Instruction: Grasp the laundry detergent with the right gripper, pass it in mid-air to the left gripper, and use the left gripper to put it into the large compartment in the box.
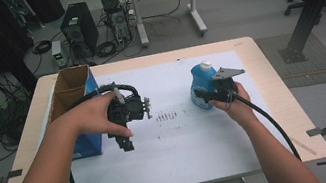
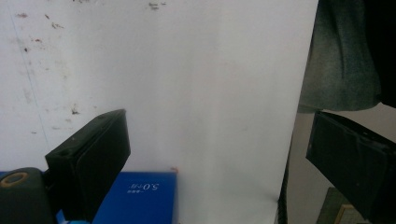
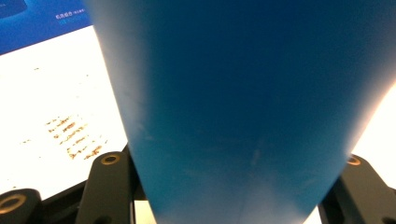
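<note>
Two fingers of right gripper (image 1: 206, 95) flanking blue bottle (image 1: 202, 83), touching

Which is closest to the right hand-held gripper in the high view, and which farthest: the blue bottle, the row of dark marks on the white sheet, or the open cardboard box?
1. Blue bottle: between the jaws of the right hand-held gripper, right side of the table.
2. Dark marks: mid-sheet, to the gripper's left.
3. Cardboard box: far left edge of the table.
</note>
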### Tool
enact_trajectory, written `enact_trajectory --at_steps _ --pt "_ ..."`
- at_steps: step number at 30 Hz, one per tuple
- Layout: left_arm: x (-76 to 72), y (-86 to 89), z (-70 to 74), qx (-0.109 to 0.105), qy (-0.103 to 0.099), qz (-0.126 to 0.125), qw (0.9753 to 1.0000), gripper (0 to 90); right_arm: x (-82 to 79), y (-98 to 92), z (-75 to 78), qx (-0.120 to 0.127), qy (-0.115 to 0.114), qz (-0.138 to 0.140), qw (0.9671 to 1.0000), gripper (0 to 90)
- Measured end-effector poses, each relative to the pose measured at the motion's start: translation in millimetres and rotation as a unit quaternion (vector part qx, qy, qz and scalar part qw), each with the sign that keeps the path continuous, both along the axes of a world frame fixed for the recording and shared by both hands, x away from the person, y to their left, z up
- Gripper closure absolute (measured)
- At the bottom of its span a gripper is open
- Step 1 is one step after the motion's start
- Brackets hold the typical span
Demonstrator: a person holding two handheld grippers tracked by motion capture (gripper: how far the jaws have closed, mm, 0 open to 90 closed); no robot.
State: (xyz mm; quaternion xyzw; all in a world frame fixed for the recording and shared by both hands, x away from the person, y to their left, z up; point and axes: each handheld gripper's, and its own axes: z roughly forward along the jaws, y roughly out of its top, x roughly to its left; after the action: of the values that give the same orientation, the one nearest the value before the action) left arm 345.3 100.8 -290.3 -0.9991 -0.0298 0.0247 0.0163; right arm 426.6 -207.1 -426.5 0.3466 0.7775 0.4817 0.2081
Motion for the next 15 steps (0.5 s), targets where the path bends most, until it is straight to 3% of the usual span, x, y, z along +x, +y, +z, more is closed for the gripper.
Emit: enact_trajectory --at_steps 15 --pt "0.3 -4.0 2.1 -0.007 -0.005 0.005 1.0000 6.5 -0.8 -4.2 6.3 -0.016 -0.006 0.034 0.9993 46.6"
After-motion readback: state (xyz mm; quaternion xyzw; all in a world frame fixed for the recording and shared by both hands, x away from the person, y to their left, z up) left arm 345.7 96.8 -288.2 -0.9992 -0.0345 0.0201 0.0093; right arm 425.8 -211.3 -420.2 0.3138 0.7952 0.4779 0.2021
